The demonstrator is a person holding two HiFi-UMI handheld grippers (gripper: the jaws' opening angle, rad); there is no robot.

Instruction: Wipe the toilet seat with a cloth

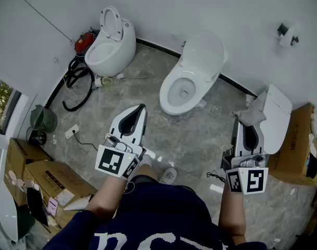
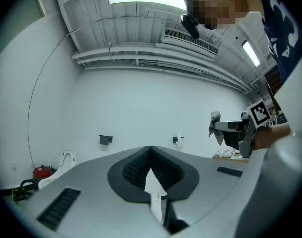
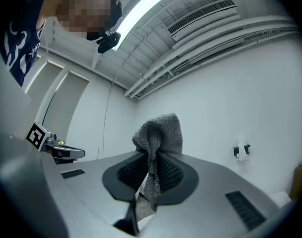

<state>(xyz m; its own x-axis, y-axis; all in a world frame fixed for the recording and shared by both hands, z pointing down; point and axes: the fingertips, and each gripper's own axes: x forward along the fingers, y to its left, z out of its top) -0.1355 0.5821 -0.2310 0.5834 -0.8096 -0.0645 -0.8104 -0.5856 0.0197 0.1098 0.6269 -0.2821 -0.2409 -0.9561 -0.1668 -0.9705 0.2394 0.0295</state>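
Note:
A white toilet stands mid-floor in the head view, its lid raised against the wall. My right gripper is held to the right of it, well above the floor, shut on a grey knitted cloth. In the right gripper view the cloth bunches above the jaws, with a strip pinched between them. My left gripper hovers in front of the toilet bowl; its jaws meet at the tips with nothing between them. Neither gripper touches the toilet.
A second white toilet stands at the back left beside a black hose and a red object. Cardboard boxes lie at the left. A white panel and another box are at the right.

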